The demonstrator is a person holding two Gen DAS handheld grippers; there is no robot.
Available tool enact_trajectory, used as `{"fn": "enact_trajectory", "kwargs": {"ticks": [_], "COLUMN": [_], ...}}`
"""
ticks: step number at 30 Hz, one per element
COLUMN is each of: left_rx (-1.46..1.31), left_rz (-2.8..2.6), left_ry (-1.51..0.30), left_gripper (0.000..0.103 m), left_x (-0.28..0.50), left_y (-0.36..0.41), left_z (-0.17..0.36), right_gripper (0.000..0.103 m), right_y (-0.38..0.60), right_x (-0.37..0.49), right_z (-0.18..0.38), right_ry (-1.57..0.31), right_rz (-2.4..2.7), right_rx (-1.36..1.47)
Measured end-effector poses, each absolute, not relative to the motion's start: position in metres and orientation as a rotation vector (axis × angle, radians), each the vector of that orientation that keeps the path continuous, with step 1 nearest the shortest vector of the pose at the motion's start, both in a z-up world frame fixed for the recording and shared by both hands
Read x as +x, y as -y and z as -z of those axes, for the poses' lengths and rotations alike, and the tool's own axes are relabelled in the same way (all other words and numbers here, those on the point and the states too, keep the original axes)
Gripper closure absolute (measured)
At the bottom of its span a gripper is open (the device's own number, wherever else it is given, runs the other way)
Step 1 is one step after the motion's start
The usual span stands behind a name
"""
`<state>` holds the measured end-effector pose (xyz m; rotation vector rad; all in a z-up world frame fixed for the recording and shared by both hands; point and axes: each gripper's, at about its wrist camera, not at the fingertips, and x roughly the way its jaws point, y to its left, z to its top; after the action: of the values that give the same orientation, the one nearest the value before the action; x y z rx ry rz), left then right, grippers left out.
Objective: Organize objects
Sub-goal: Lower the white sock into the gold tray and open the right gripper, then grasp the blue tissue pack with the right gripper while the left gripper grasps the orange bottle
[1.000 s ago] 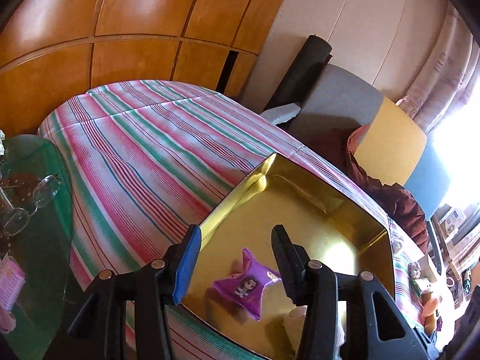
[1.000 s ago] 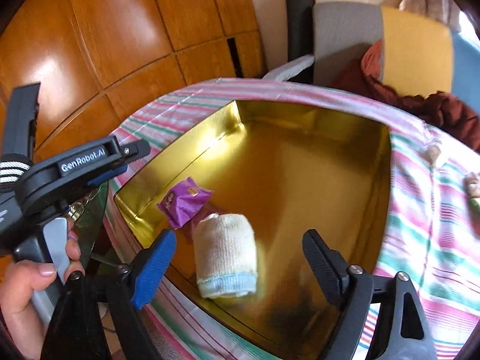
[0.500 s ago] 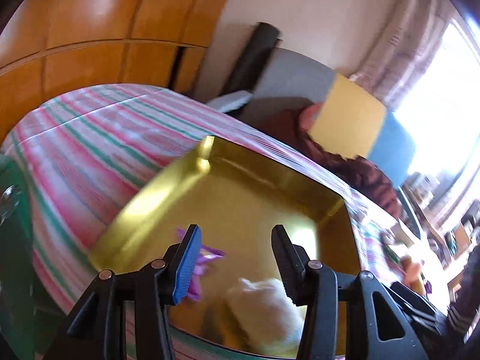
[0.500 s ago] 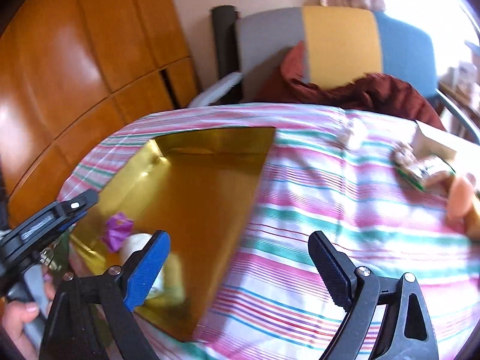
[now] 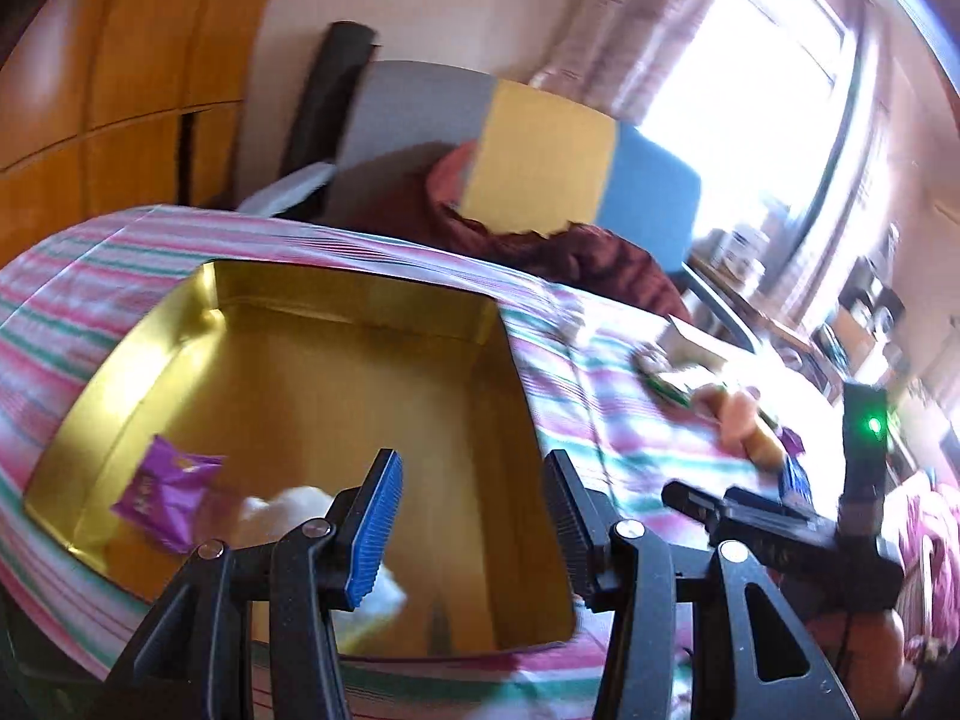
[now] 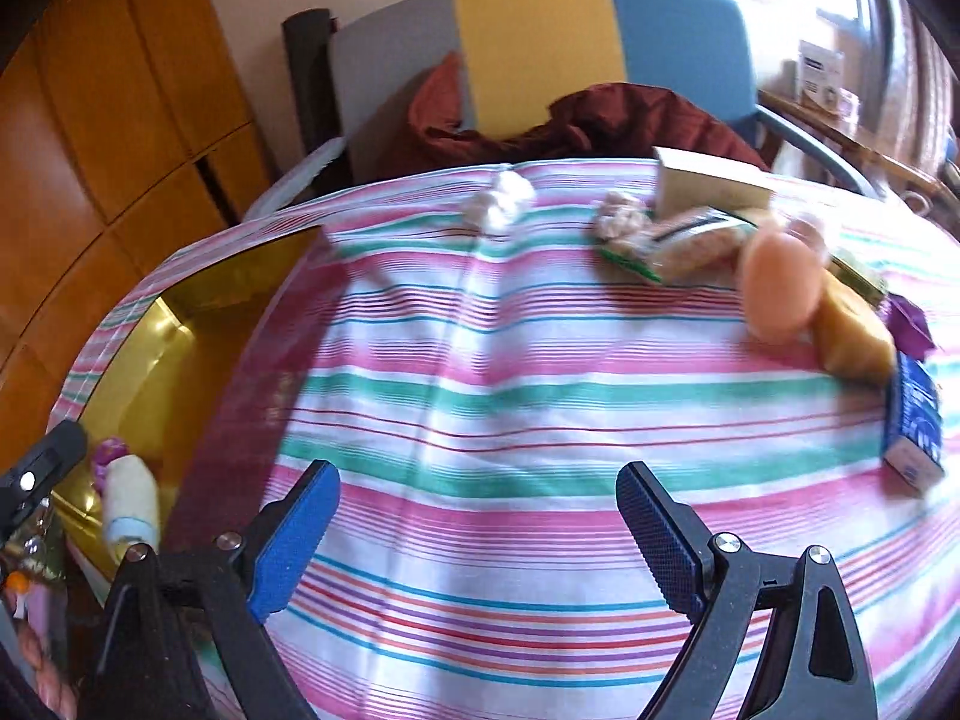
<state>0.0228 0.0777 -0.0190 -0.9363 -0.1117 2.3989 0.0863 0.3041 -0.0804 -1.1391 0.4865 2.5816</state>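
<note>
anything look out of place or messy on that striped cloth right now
Nothing spilled or broken. The oddity is a loose jumble at the far right of the striped cloth: a peach toy, snack packets and a blue box, still outside the gold tin.

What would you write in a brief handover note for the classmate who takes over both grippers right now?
Left gripper: partly open, empty, above the gold tin.
Right gripper: wide open, empty, over the striped cloth.
Done: purple packet and white roll lie in the tin.
Left: blue box, peach item, snack packets and white wad on the cloth.
</note>
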Motion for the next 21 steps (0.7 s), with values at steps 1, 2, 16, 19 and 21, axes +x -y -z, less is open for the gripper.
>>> {"fn": "enact_trajectory", "kwargs": {"ticks": [1, 2, 16, 19, 21], "left_rx": [-0.931, -0.927, -0.96, -0.973, -0.983], "left_rz": [-2.388, -2.373, -2.241, -2.235, -2.232], "left_ry": [0.096, 0.08, -0.042, -0.055, -0.063], "left_gripper": [0.054, 0.054, 0.054, 0.054, 0.054], "left_x": [0.027, 0.032, 0.062, 0.064, 0.063], "left_y": [-0.083, -0.089, -0.134, -0.136, -0.139], "left_z": [0.019, 0.02, 0.03, 0.032, 0.034], "right_gripper": [0.009, 0.009, 0.008, 0.008, 0.011], "right_y": [-0.312, -0.32, -0.456, -0.473, -0.482], "right_x": [0.091, 0.097, 0.164, 0.162, 0.163], "right_z": [0.081, 0.082, 0.08, 0.087, 0.093], "right_ry": [-0.496, -0.502, -0.458, -0.448, -0.454], "right_rz": [-2.561, -2.536, -2.1, -2.07, -2.072], "right_rx": [-1.13, -1.119, -0.839, -0.863, -0.877]}}
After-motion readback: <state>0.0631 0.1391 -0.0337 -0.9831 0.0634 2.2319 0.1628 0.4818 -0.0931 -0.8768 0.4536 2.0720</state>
